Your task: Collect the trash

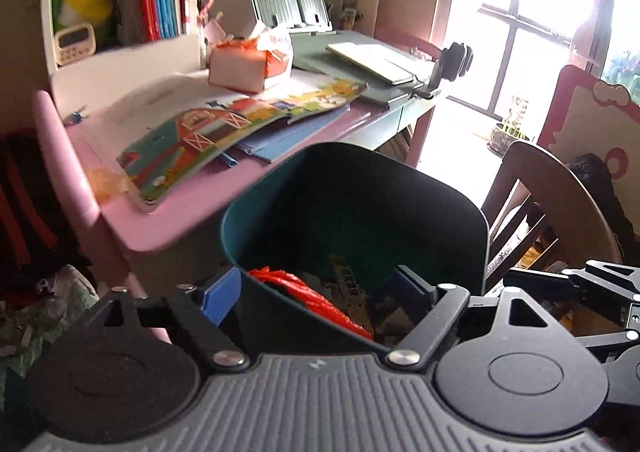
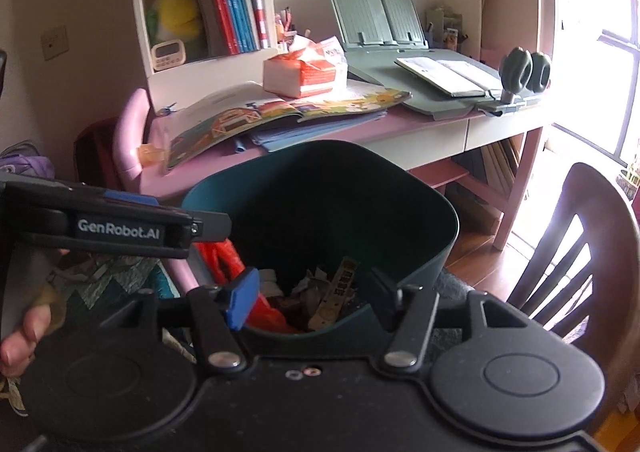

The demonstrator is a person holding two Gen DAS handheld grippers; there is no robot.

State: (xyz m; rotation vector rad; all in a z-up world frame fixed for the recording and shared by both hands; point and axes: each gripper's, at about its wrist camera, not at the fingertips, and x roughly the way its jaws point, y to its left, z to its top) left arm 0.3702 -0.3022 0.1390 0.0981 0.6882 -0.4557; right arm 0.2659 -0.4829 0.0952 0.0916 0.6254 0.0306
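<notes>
Only legible text is showing on your left gripper (image 2: 216, 230): "GenRobot.AI" on its side, crossing in left of the right jaws; the print on the paper strip (image 2: 338, 292) in the bin isn't resolving. You're holding both grippers spread wide with nothing pinched: the left gripper's (image 1: 318, 290) jaws are straddling the near wall of the dark teal bin (image 1: 360, 196), and the right gripper (image 2: 310, 298) is sitting the same way at that bin's (image 2: 320, 188) near rim. Between both sets of jaws the bin is holding an orange plastic bag (image 1: 312, 294), torn paper scraps (image 2: 308, 288) and that strip, while past the jaws a picture book (image 2: 280, 114) and an orange-and-white tissue pack (image 2: 306, 72) are lying on the pink desk (image 2: 424, 124).
</notes>
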